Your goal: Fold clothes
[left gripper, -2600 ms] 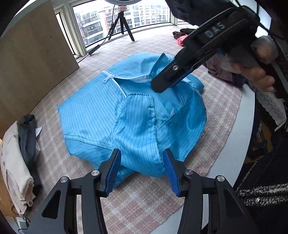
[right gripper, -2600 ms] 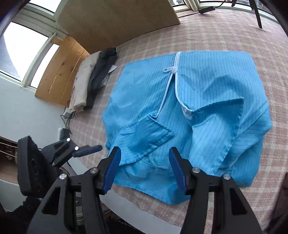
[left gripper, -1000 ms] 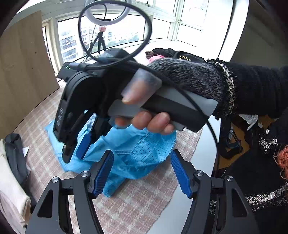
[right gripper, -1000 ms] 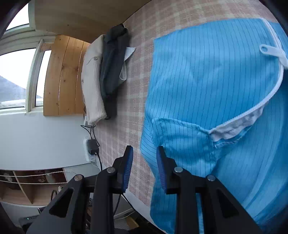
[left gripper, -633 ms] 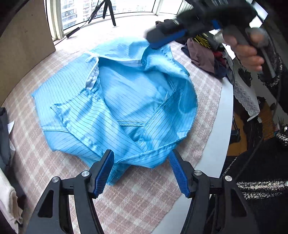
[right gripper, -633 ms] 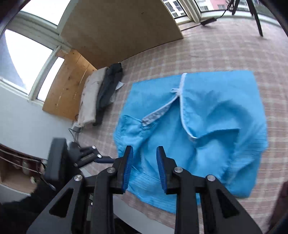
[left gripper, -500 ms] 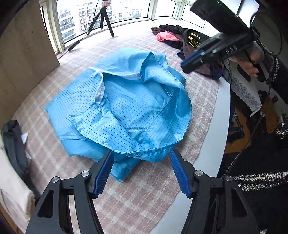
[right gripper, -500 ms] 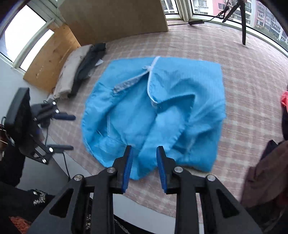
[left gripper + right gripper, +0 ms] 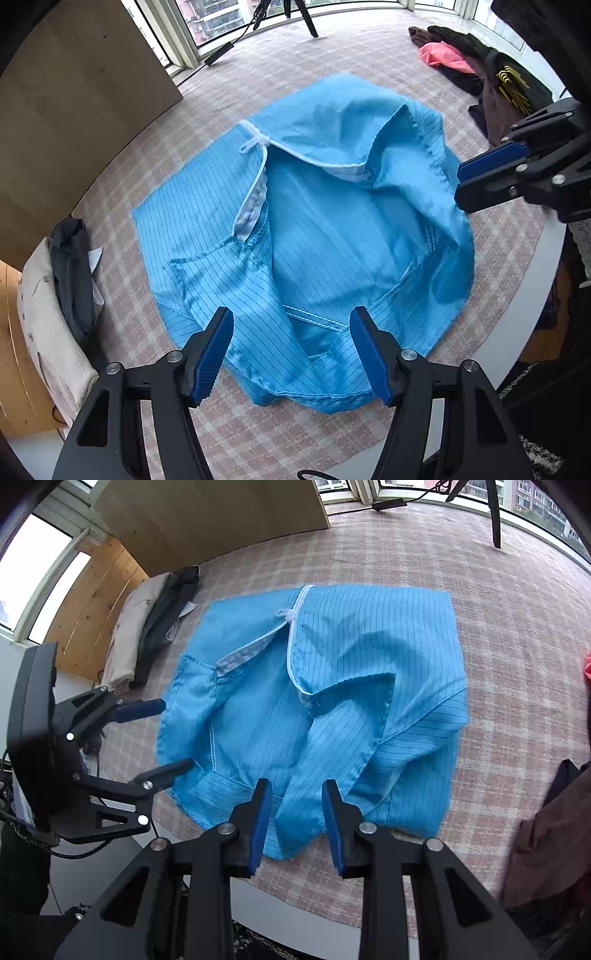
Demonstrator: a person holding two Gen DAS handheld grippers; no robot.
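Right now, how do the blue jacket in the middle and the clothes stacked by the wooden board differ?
The blue jacket lies spread wide, unzipped and rumpled, a flap turned over its middle; the stacked clothes are folded into a narrow pile. The jacket is bright blue with thin pinstripes; the stack is a beige piece beside a dark one. The jacket sits centrally; the stack sits at the edge. Both rest on the checked cloth.

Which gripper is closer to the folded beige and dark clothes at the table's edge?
Left. The left gripper hangs by the blue jacket edge facing the folded clothes; the right gripper is across the jacket.
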